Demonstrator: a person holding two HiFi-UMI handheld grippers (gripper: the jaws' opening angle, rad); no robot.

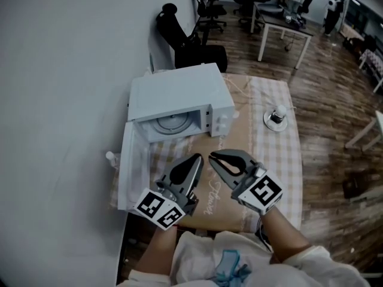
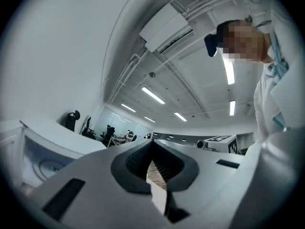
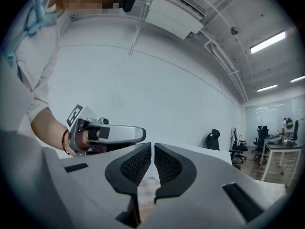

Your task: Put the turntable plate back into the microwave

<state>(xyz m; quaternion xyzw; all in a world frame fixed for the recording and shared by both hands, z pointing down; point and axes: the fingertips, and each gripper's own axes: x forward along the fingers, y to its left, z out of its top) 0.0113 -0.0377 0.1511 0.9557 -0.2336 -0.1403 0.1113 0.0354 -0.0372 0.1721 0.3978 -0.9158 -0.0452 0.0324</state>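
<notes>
The white microwave (image 1: 179, 94) stands at the table's back with its door (image 1: 133, 166) swung open to the left. Inside lies the round glass turntable plate (image 1: 170, 123), also faintly seen in the left gripper view (image 2: 50, 165). My left gripper (image 1: 197, 158) and right gripper (image 1: 213, 156) hover side by side in front of the microwave, tips toward it. Both are raised off the table. The left gripper's (image 2: 152, 145) pads meet with nothing between them. The right gripper (image 3: 152, 146) shows only a hairline slit and holds nothing. The left gripper (image 3: 109, 133) appears in the right gripper view.
A small jar on a white saucer (image 1: 276, 118) sits on the checked cloth (image 1: 272, 154) to the right. A brown mat (image 1: 210, 202) lies under the grippers. A wall runs along the left. Office chairs (image 1: 185, 37) and a desk (image 1: 281, 26) stand behind.
</notes>
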